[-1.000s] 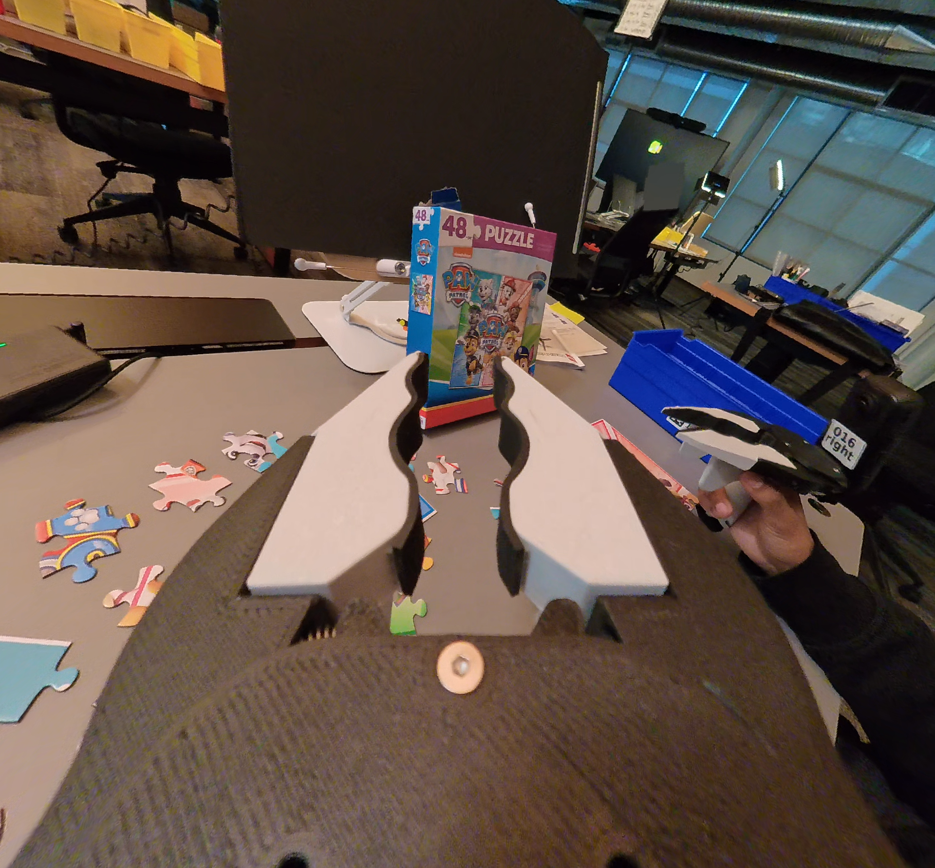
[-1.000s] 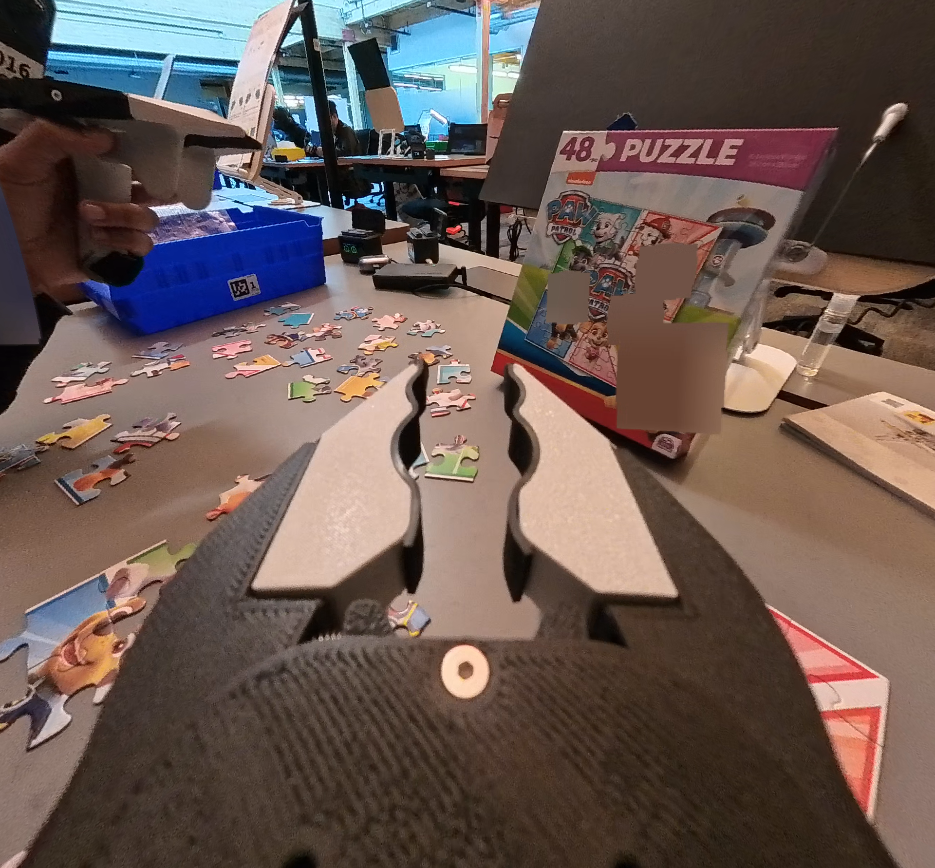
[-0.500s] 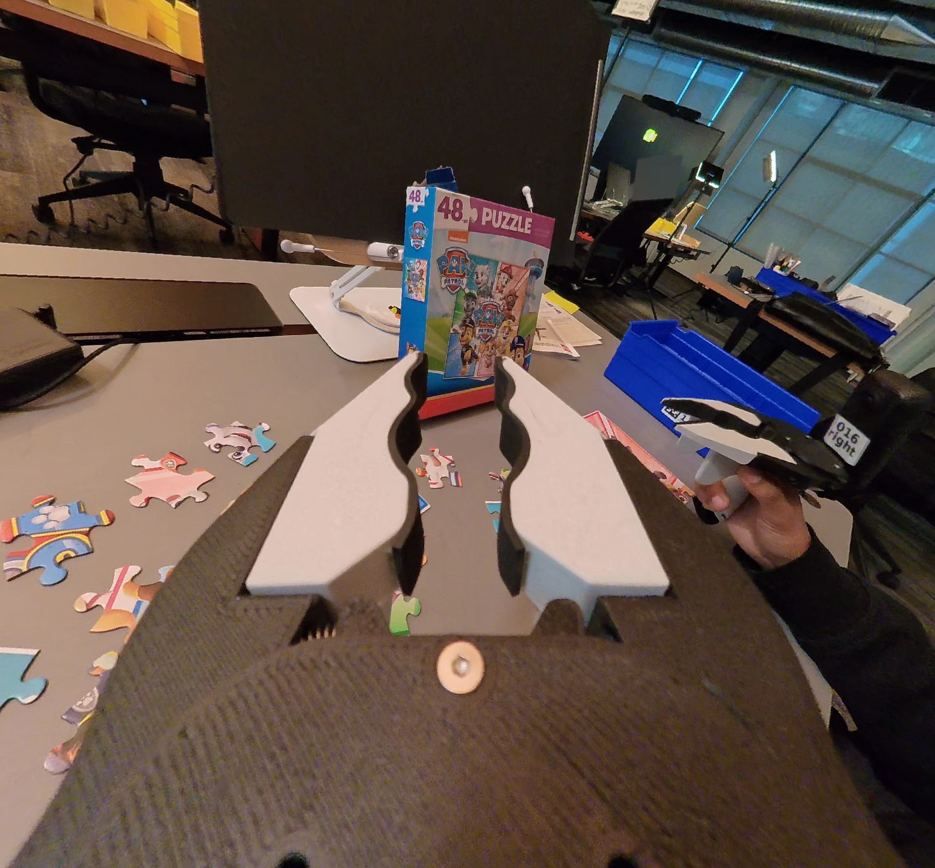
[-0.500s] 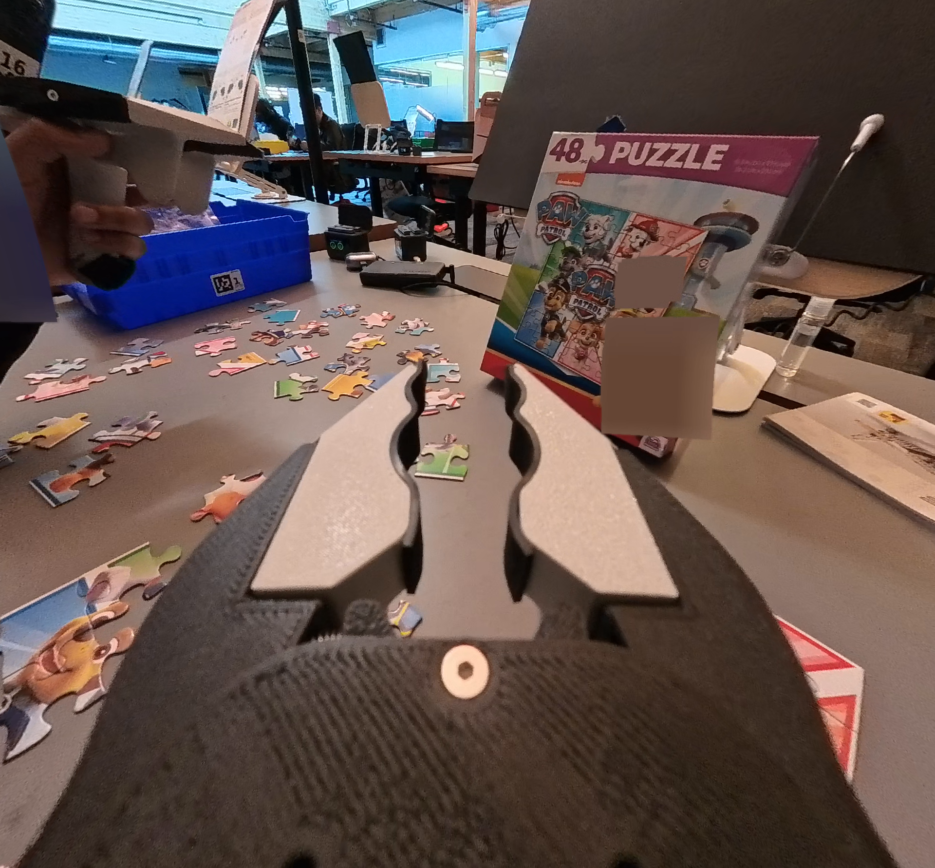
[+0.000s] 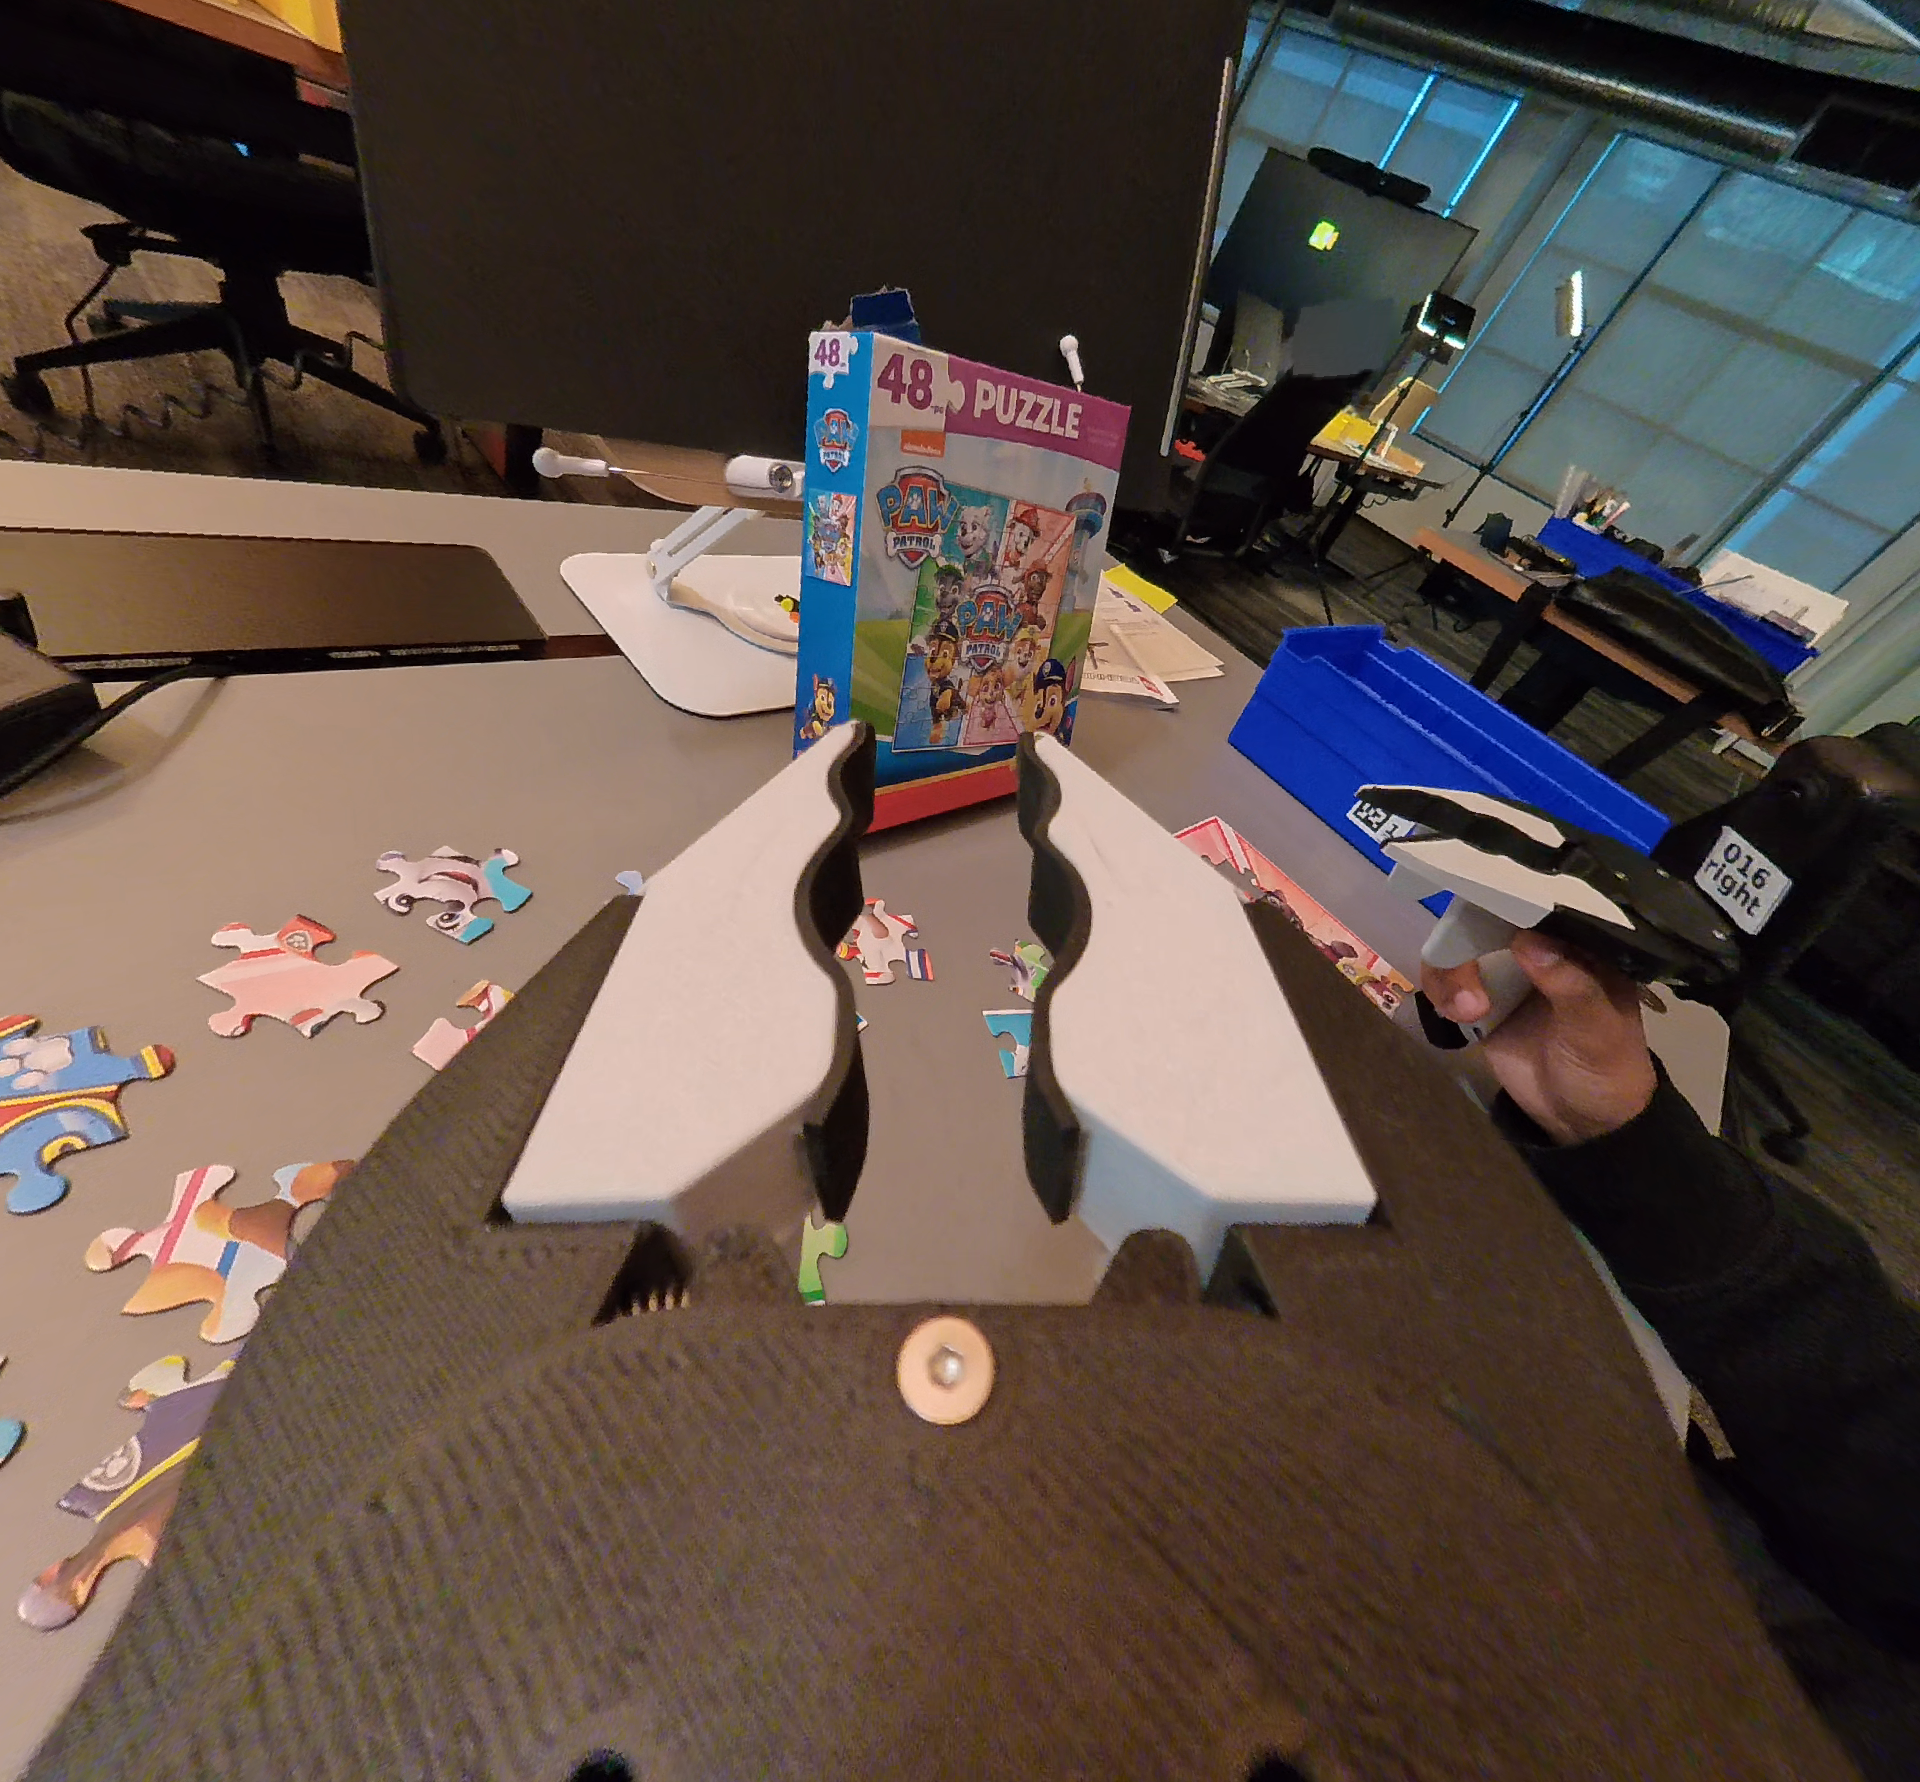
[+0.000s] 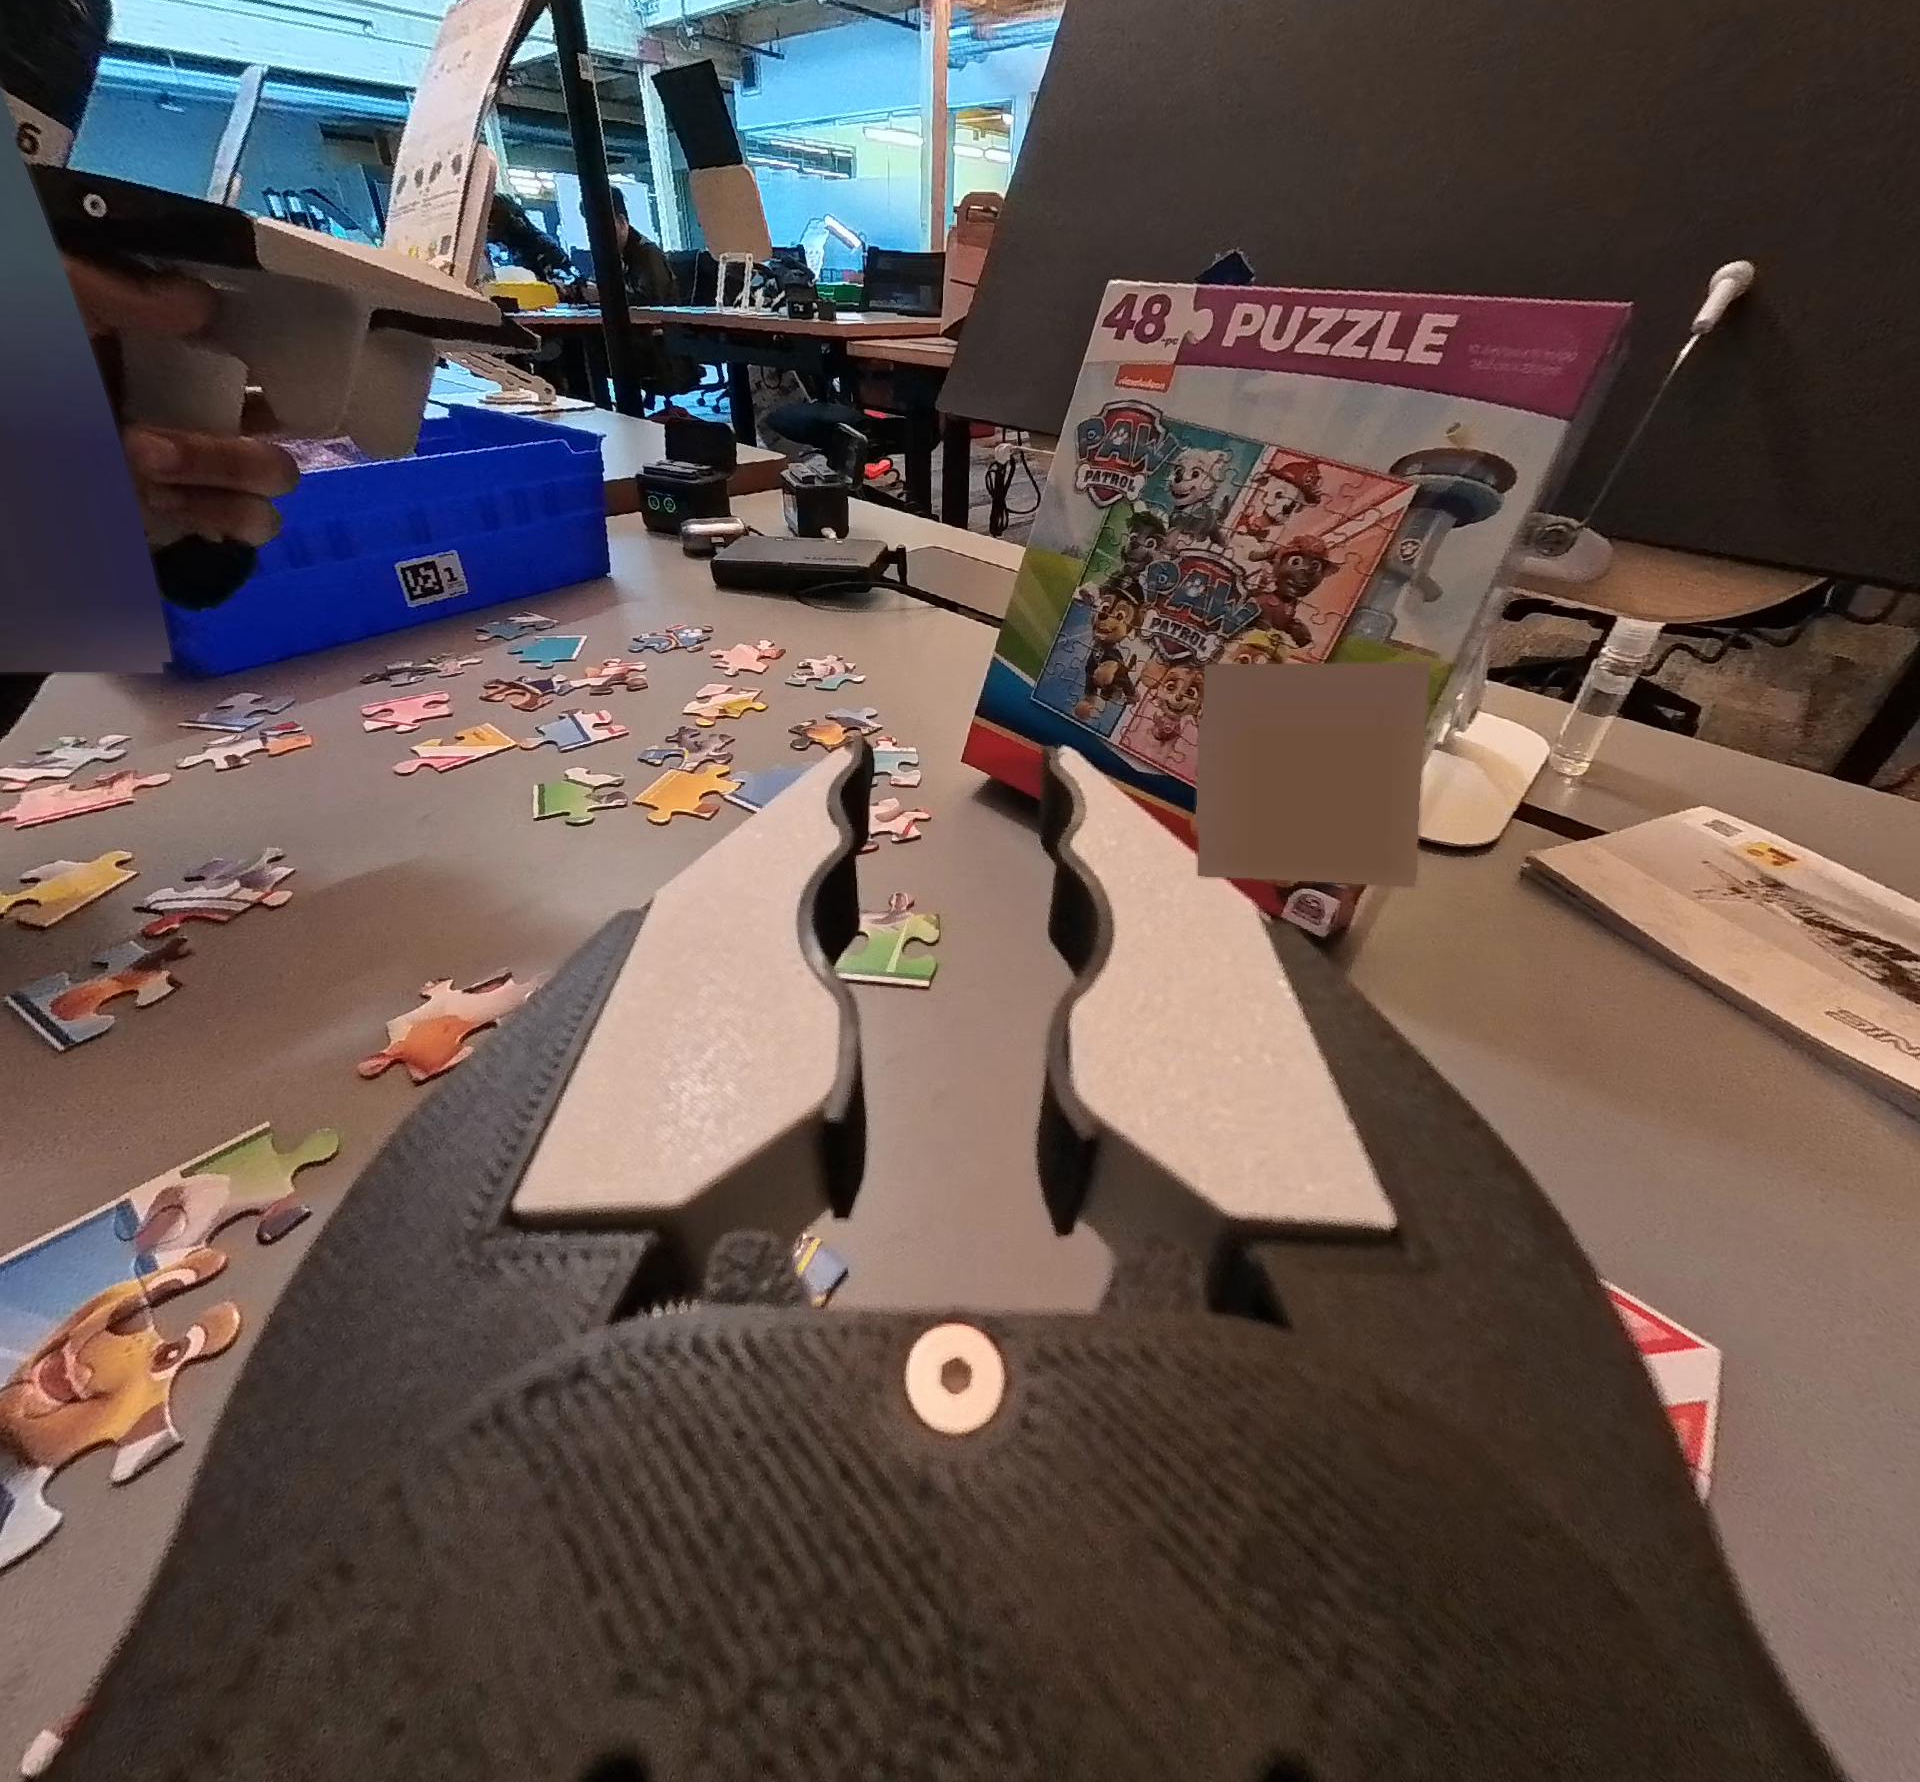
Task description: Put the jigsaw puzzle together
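Observation:
My left gripper (image 5: 943,756) is open and empty above the grey table (image 5: 343,776), pointing at an upright puzzle box (image 5: 961,569). Loose puzzle pieces (image 5: 296,974) lie to its left and beneath its fingers. My right gripper (image 6: 951,766) is open and empty, also above the table, with the puzzle box (image 6: 1278,537) just ahead to its right. A green puzzle piece (image 6: 894,948) lies on the table below its jaws. Each gripper shows in the other's view, hand-held: the right gripper in the left wrist view (image 5: 1475,849), the left gripper in the right wrist view (image 6: 416,309).
A blue bin (image 5: 1455,745) stands at the table's edge; it also shows in the right wrist view (image 6: 416,527). A white stand base (image 5: 675,641), a booklet (image 6: 1745,932), a black adapter (image 6: 800,560), a black panel (image 5: 779,122) and a partly assembled puzzle section (image 6: 94,1317) are around. The left gripper's tips are roughly 25 centimetres from the right gripper's.
Both grippers have drifted slightly; the jaws of both stand a little wider apart than before. Nothing was taken hold of or let go.

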A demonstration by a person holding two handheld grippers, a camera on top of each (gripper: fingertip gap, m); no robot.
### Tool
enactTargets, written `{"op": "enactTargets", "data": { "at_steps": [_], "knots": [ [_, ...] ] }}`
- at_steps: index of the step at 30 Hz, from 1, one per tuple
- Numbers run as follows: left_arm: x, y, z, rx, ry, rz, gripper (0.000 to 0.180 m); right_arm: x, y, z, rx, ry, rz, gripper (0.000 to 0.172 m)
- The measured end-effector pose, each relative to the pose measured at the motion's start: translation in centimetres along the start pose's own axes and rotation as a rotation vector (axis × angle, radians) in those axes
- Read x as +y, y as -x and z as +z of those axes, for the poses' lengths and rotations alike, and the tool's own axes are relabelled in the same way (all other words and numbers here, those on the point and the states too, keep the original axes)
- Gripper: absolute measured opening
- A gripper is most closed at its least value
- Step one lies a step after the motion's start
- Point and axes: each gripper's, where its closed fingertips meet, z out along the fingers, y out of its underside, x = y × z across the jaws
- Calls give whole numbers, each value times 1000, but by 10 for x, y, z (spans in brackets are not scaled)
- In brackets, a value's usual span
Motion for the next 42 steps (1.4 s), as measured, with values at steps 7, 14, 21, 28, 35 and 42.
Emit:
{"op": "enactTargets", "data": {
  "at_steps": [7,14,21,28,35,42],
  "knots": [
    [2,1,2,4,6,-6,25,1,0,0,3,5,-9,31],
    [4,0,3,8,13,-8,25,1,0,1,11,11,-22,31],
    [6,0,5,10,21,-9,26,1,0,1,12,10,-21,31],
    [7,-1,6,10,27,-7,27,-1,0,-1,16,-1,-28,30],
    [1,-1,1,3,5,-5,26,-2,0,-1,16,-2,-29,29],
    [-6,1,-11,-35,15,32,28,-8,1,-5,28,-27,-57,24]
  ]
}}
